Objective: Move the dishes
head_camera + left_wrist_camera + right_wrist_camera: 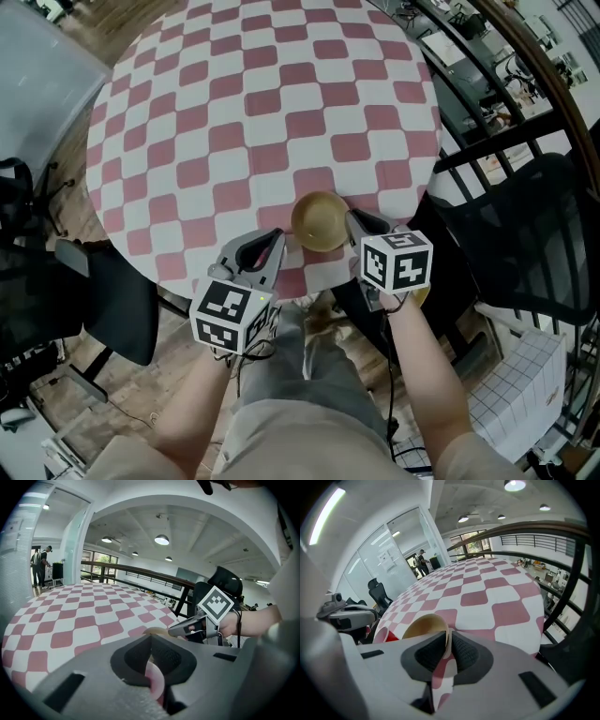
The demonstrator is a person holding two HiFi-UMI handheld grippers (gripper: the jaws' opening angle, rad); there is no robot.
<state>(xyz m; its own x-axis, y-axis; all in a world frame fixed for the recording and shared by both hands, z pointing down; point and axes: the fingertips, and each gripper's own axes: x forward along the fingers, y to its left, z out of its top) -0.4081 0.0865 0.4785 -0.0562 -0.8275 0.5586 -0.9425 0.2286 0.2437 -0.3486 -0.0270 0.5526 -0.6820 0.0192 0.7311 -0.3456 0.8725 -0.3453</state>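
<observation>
A tan bowl (319,220) sits near the front edge of the round table with a red-and-white chequered cloth (262,112). My right gripper (352,222) is at the bowl's right side. In the right gripper view the bowl's (423,624) thin rim stands between the pads of this gripper (450,638), which are shut on it. My left gripper (275,242) is just left of the bowl, at the table's edge. In the left gripper view this gripper (151,660) is shut on the rim of a pink dish (154,680); the rest of the dish is hidden.
A black chair (117,300) stands at the table's left and another (525,234) at its right. A dark railing (525,89) curves past the far right. A white gridded crate (525,389) sits on the floor at lower right. Two people (40,564) stand far off.
</observation>
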